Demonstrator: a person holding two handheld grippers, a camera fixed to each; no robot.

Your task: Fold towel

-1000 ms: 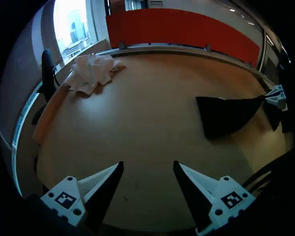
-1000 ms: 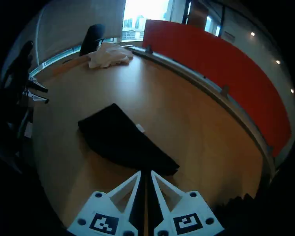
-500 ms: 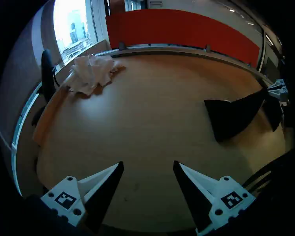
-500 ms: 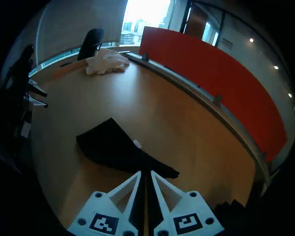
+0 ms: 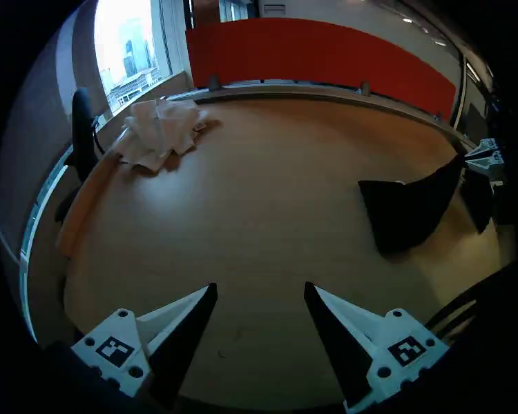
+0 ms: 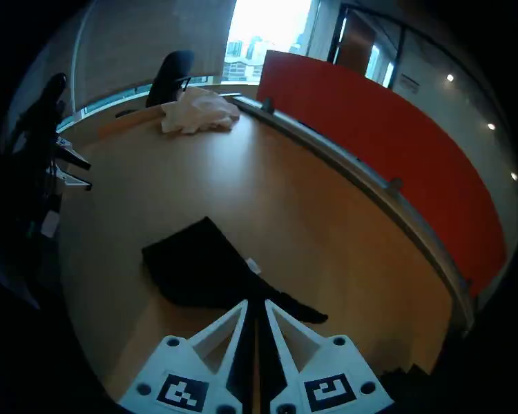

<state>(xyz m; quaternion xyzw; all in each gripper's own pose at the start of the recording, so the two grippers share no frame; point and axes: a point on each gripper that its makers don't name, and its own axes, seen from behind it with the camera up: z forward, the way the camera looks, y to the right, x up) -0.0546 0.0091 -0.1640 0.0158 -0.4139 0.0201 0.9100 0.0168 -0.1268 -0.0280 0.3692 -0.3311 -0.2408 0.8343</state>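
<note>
Across the worktop (image 5: 259,186), the black towel (image 5: 404,210) has slid further toward the right of the left gripper view, one corner raised: the fold seems begun. The right gripper (image 6: 255,303) pinches that corner, fingers closed; the left gripper (image 5: 259,286) hangs wide open, empty.

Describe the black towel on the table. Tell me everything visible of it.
The black towel is dark, soft-looking cloth with a small white tag near one edge. It lies loosely bunched in a rough triangle on the wooden table. One corner is drawn into a narrow point and pinched in the right gripper, whose fingers are shut on it. In the left gripper view that corner rises off the table toward the gripper.
</note>
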